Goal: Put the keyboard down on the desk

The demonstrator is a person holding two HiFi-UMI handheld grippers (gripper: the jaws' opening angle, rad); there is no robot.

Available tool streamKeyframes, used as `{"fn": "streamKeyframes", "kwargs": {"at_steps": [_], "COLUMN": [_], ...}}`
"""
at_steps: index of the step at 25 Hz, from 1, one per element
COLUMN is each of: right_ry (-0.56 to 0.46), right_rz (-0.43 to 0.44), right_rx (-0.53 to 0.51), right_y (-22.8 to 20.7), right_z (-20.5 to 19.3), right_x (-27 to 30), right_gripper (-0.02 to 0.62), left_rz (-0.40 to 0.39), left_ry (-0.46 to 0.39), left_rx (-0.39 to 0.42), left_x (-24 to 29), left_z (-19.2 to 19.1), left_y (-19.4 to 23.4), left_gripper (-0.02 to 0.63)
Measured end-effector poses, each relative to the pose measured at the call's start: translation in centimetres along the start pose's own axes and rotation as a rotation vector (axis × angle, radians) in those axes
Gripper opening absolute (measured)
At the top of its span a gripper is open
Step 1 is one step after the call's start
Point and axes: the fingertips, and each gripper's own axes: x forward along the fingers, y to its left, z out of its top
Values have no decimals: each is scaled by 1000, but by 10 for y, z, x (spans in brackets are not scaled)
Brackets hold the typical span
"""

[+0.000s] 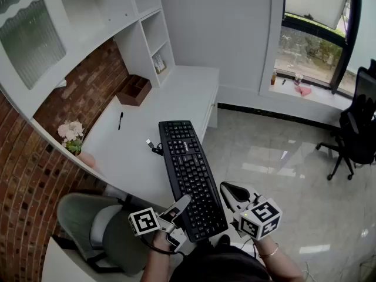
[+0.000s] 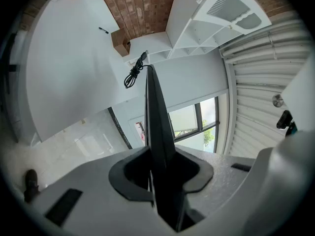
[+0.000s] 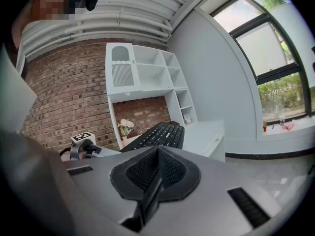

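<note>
Probably a study or small office: a white bench (image 1: 176, 93) with built-in shelves (image 1: 150, 22) against a brick wall (image 1: 88, 90), a keyboard (image 1: 188, 163) and pen (image 1: 120, 120), and a black swivel chair (image 1: 352, 128) on the tiled floor (image 1: 276, 157) by a large window (image 1: 308, 46).

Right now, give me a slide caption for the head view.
Left gripper holds a black keyboard by its near end over the white desk.
</note>
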Motion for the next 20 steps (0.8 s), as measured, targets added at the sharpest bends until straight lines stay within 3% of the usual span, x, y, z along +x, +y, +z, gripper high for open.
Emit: {"fn": "streamKeyframes", "kwargs": {"at_steps": [12, 20], "right_ry": [-8, -12], "right_rz": [26, 45], "right_rx": [4, -13], "right_y": [-20, -41], "right_z": [0, 5], "right_x": [-6, -8], "right_gripper": [5, 6], "left_rz": [-5, 73], "left_ry": [7, 2], "left_rx": [35, 87], "left_x": [27, 54], "left_z": [-5, -8], "left_y": [-7, 4], "left_gripper": [106, 106]}}
